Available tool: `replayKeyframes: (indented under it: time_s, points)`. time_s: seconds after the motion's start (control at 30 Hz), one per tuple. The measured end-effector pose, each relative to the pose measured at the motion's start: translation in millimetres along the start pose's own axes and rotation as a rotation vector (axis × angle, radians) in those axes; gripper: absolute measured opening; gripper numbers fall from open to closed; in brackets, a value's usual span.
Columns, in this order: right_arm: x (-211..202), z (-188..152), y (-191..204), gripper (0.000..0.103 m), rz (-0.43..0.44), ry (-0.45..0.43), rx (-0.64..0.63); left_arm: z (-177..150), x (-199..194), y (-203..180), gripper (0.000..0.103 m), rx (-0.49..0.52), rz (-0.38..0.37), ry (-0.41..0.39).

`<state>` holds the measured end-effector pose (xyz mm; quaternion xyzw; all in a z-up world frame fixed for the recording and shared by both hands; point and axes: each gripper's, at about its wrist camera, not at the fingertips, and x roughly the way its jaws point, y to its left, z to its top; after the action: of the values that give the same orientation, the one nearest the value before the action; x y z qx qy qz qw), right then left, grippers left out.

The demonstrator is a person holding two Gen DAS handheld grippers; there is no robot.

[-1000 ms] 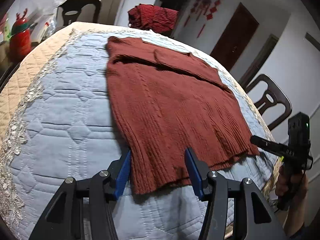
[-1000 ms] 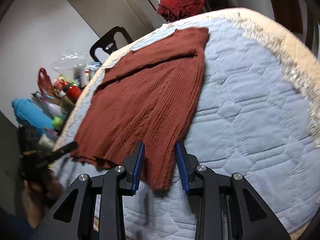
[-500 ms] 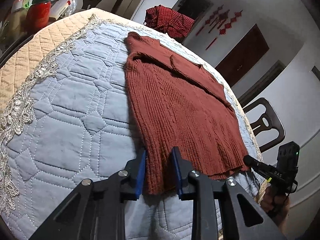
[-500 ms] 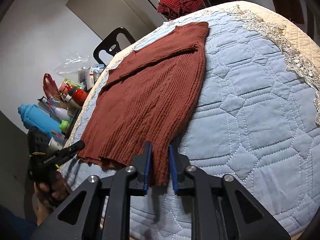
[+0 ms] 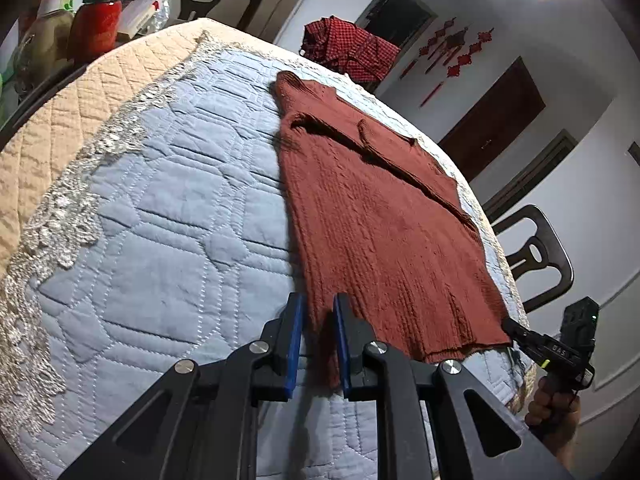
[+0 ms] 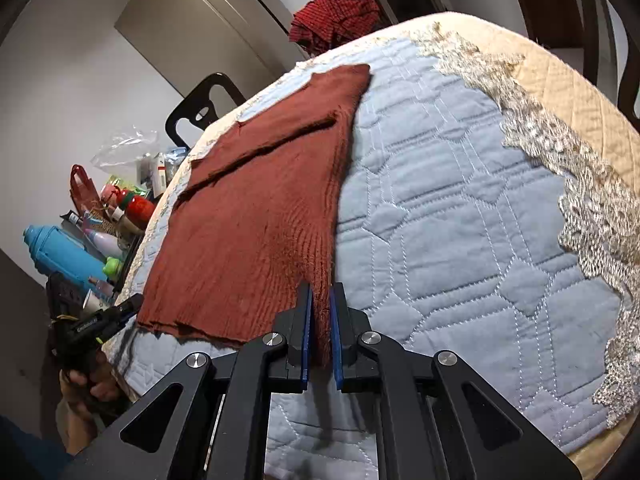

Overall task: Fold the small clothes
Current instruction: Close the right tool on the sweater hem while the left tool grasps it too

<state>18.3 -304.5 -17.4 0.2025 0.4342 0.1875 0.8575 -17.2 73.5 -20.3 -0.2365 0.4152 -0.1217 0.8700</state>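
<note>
a rust knit sweater lies flat on a blue quilted table cover; left gripper, jaws just closing, and right gripper each pinch a hem corner. dark chairs and white walls surround.

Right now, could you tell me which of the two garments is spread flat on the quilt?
The rust sweater; the checked red garment sits crumpled beyond the far edge.

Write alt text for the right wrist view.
The right claw is shut on the near corner of a rust-red sweater lying flat on a blue quilt. At lower left, the left claw holds the hem's other corner. A checked garment sits beyond the quilt.
</note>
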Motion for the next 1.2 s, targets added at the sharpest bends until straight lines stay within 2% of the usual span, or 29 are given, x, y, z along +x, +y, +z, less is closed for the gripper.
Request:
replayKeyframes:
  time_s: [0.03, 0.13, 0.2, 0.33, 0.43, 0.47, 0.5, 0.63, 0.7, 0.83, 0.93, 1.0, 1.1, 1.2]
  points:
    - [1.3, -0.1, -1.0, 0.009, 0.016, 0.008, 0.011, -0.2, 1.3, -0.8, 0.019, -0.006, -0.008, 0.007]
    - [2.1, 0.5, 0.2, 0.014, 0.025, 0.014, 0.014, -0.2, 4.0, -5.9, 0.031, 0.006, -0.015, 0.013]
    - [2.0, 0.4, 3.4, 0.017, 0.028, 0.012, -0.004, 0.4, 5.9, -10.2, 0.043, 0.014, -0.021, 0.016]
    - [8.3, 1.4, 5.1, 0.017, 0.030, 0.025, -0.010, 0.9, 13.0, -21.9, 0.045, 0.055, 0.013, 0.008]
    - [11.1, 1.8, 6.2, 0.017, 0.039, 0.027, -0.003, 0.6, 13.6, -23.5, 0.041, 0.057, 0.022, 0.006]
    - [11.3, 1.3, 6.8, 0.017, 0.041, 0.027, -0.004, 0.2, 13.6, -22.5, 0.031, 0.053, 0.025, 0.009]
    - [11.3, 0.9, 7.2, 0.017, 0.044, 0.028, -0.007, -0.6, 14.3, -20.0, 0.024, 0.043, 0.026, 0.016]
    - [11.1, -0.5, 5.3, 0.010, 0.049, 0.026, 0.000, -0.1, 11.8, -6.2, 0.015, -0.023, -0.016, 0.020]
    - [11.6, -0.2, 5.1, 0.008, 0.050, 0.022, 0.002, 0.6, 12.2, -6.5, 0.011, -0.023, -0.023, 0.023]
    - [5.4, 4.2, 6.6, 0.007, 0.068, -0.002, 0.006, 3.8, -0.5, -8.2, 0.009, -0.005, -0.014, -0.011]
    - [-25.4, 9.4, -3.2, 0.006, 0.070, -0.076, 0.019, 4.6, -17.3, 2.7, 0.009, -0.015, -0.005, -0.048]
    - [-35.7, 10.3, -12.1, 0.006, 0.059, -0.088, 0.032, 2.4, -19.1, 10.9, 0.009, -0.034, -0.005, -0.042]
    - [-28.2, 3.8, -19.6, 0.006, 0.048, -0.056, 0.055, -4.9, -7.1, 14.6, 0.008, -0.041, 0.001, -0.007]
    - [-10.9, -5.4, -19.6, 0.006, 0.037, -0.014, 0.061, -2.7, -10.2, 11.1, 0.008, -0.033, -0.002, -0.023]
